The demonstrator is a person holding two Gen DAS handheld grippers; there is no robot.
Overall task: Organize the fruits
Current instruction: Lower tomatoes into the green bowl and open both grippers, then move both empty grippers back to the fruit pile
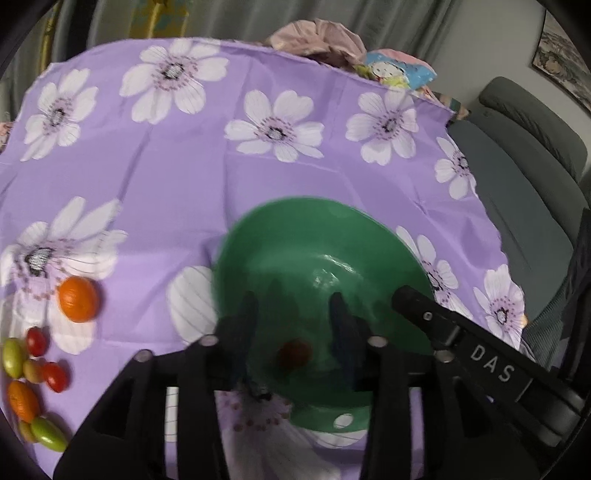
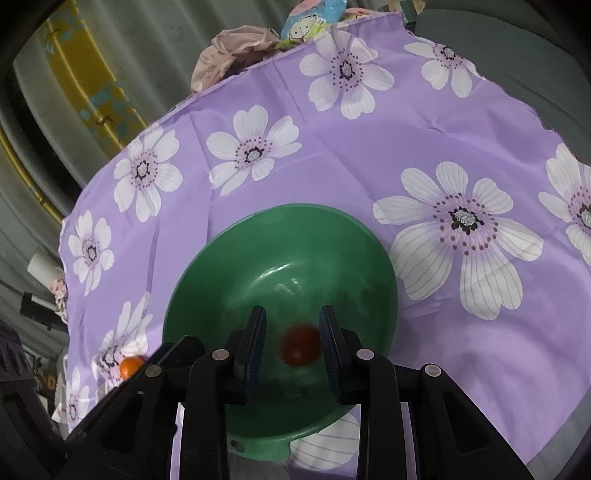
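A purple cloth (image 1: 177, 192) printed with large white flowers covers the worktop, creased in long folds and hanging over the far edge. Behind it hang grey-green curtains (image 1: 236, 18), with a yellow patterned panel (image 2: 85, 77) to the left. A crumpled pinkish fabric bundle (image 1: 317, 37) and a cartoon-printed packet (image 1: 395, 70) sit at the cloth's far edge. A grey sofa (image 1: 517, 147) stands to the right, with a framed picture (image 1: 565, 62) on the wall above it.

The only legible writing is "DAS", in white letters on the black body of the right gripper as the left wrist view shows it.

A green bowl (image 2: 280, 258) rests on the cloth, and both grippers reach over its near rim. A small red fruit (image 2: 300, 345), blurred, probably a cherry tomato, lies in the bowl. The right gripper (image 2: 293, 347) has its jaws apart on either side of that fruit, not touching it. The left gripper (image 1: 293, 332) is likewise spread with nothing held.

Well to the left of the bowl, an orange fruit (image 1: 78, 299) sits alone on the cloth. Nearer the edge is a cluster of red (image 1: 36, 341), green (image 1: 14, 357) and orange (image 1: 23, 400) small fruits.
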